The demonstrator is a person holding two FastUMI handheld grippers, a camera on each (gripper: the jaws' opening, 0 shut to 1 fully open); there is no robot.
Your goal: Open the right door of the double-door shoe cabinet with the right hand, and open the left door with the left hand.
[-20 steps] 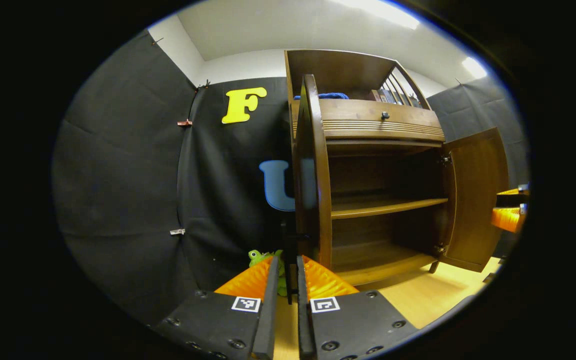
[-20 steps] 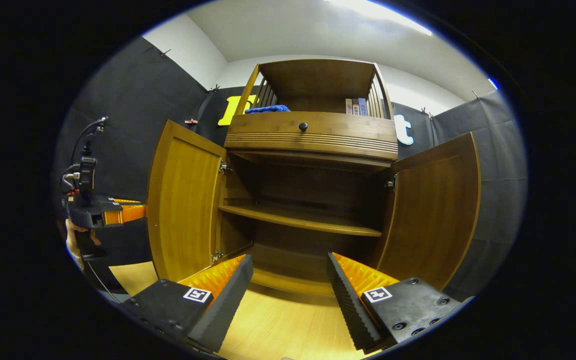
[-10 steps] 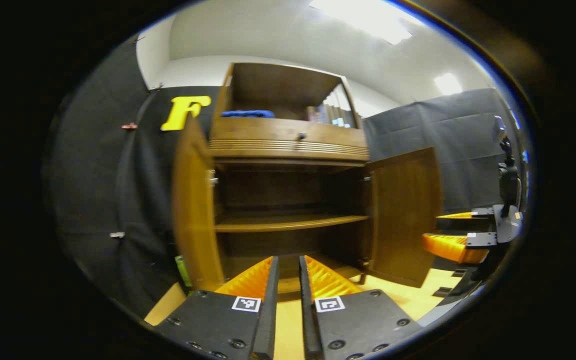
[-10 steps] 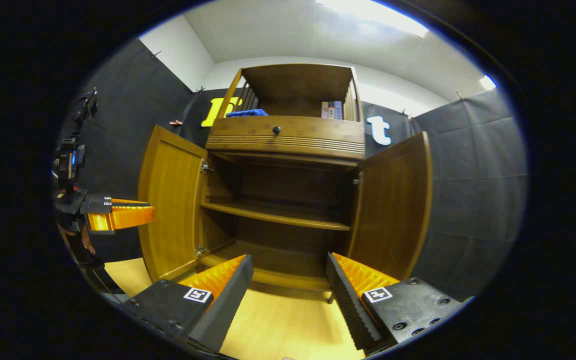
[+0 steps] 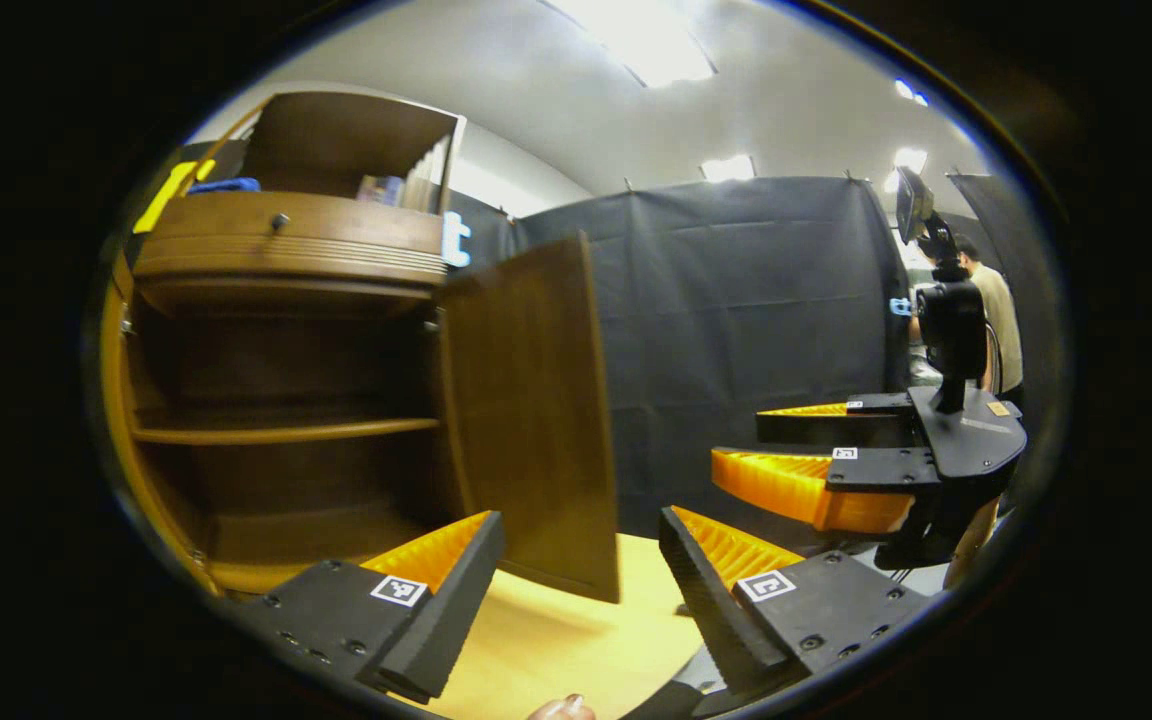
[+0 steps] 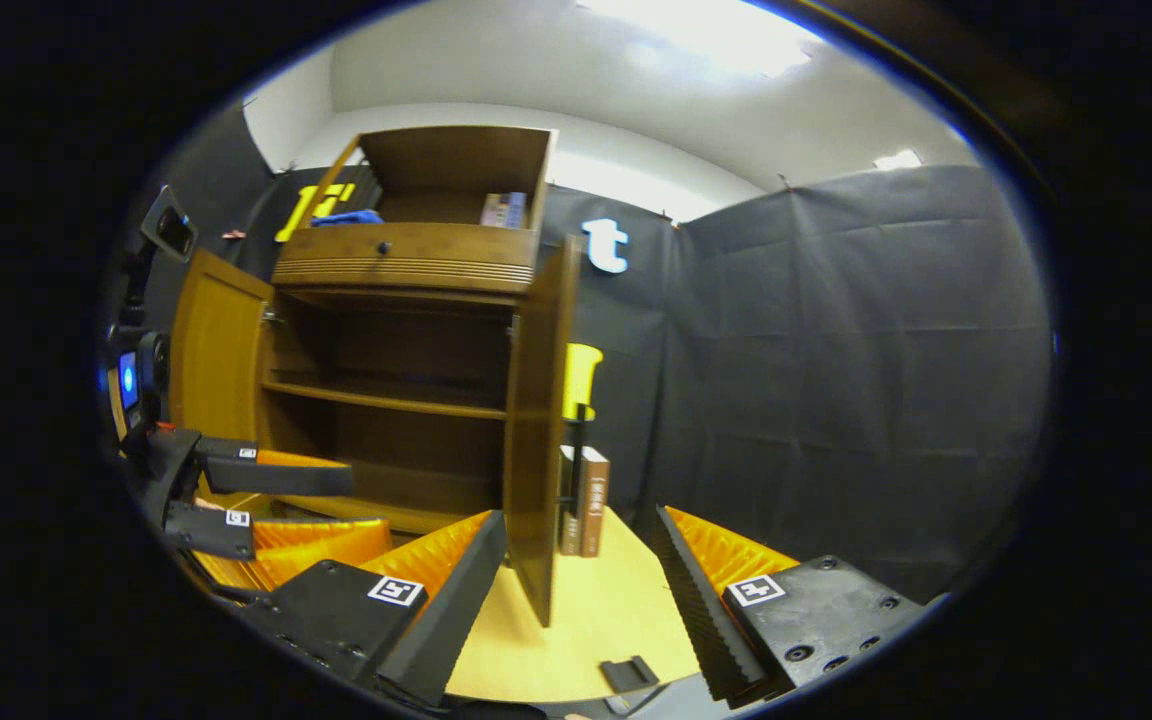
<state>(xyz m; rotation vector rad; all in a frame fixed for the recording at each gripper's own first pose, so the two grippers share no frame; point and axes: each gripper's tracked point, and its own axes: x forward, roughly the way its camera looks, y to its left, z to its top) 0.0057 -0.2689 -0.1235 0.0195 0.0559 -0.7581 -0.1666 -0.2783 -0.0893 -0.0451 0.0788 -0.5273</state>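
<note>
Currently both doors of the shoe cabinet (image 6: pixel 406 330) are seen swung open: the left door (image 6: pixel 216 365) at 9 o'clock in the right gripper view, the right door (image 5: pixel 531 410) near centre in the left gripper view. The left gripper (image 5: pixel 581 560) is held spread wide, nothing between its fingers. The right gripper (image 6: pixel 581 560) is likewise parted and empty. Bare shelves are exposed inside. Two books (image 6: pixel 584 500) are noted upright just beside the right door.

Left gripper (image 5: pixel 581 560) and right gripper (image 6: pixel 579 555) both hold their fingers spread, gripping nothing.
</note>
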